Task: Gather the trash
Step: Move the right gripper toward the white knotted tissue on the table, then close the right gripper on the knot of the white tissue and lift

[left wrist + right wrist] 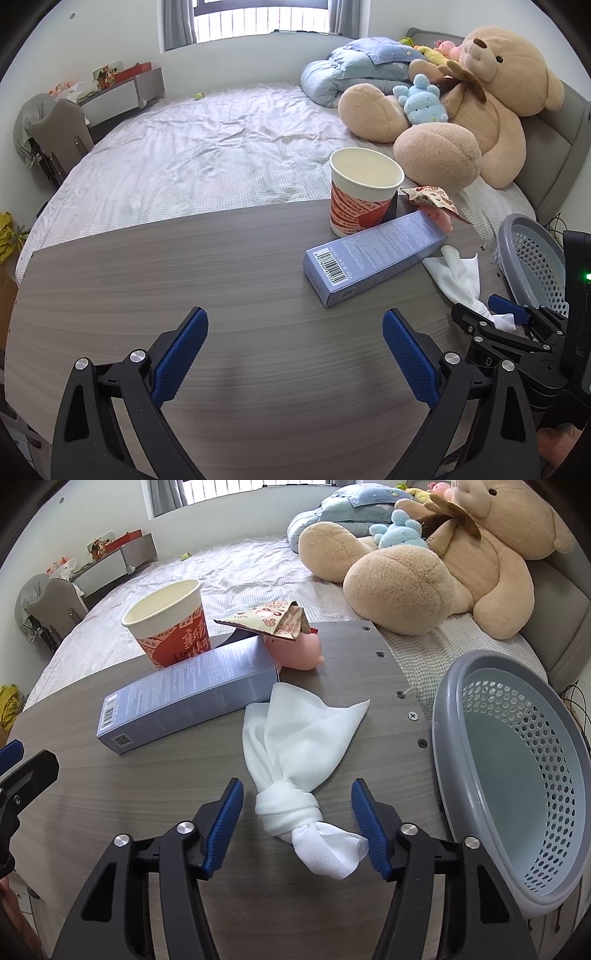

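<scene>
**Operator:** Nearest my right-wrist camera, the right gripper (297, 827) is straddling the knotted white cloth wipe (295, 760), jaws parted on either side of the knot, neither pad pressing on it yet.

**Spotter:** Which way is it lying?

**Operator:** It's running lengthwise straight away from the tongs on the grey wood-grain table (147, 794), knot end nearest, loose corners fanning out toward the long pale-blue cardboard box (184, 698). I'm judging the right hand far nearer; the left gripper (295, 354) is hanging released over bare table. The grey perforated plastic basket (517, 768) is waiting just right.
</scene>
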A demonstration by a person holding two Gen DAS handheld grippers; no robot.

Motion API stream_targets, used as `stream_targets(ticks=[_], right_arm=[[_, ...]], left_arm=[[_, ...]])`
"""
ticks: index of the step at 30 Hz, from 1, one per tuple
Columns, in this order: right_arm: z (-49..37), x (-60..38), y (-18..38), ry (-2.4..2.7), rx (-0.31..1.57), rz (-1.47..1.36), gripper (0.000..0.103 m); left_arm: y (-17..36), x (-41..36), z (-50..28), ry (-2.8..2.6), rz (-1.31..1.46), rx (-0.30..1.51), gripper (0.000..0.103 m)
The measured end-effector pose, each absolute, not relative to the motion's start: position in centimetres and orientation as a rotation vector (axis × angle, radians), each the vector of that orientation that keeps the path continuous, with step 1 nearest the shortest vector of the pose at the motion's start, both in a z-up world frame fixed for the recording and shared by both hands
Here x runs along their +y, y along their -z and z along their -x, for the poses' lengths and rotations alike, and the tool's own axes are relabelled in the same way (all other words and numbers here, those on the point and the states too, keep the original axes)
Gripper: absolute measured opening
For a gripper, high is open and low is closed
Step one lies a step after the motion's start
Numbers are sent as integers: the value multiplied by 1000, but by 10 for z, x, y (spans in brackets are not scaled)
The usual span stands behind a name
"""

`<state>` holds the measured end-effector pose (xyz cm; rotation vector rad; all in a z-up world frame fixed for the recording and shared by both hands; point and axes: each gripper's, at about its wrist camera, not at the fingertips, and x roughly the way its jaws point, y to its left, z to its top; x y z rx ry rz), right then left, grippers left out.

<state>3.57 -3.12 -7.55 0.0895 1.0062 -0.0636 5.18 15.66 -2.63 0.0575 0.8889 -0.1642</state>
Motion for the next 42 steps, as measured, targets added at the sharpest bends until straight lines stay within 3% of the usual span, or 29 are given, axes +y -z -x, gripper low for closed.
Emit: stream_targets(ticks=[4, 33, 42], right_arm=[[-36, -35, 78, 44, 1007, -108, 34], [-12, -70, 53, -81, 940, -235, 33], [-8, -84, 48, -59, 930, -261, 33]], left_arm=[[28, 154, -53, 168, -60, 897, 94], [56, 155, -158, 62, -153, 956, 94], [62, 148, -150, 133, -136, 994, 94]])
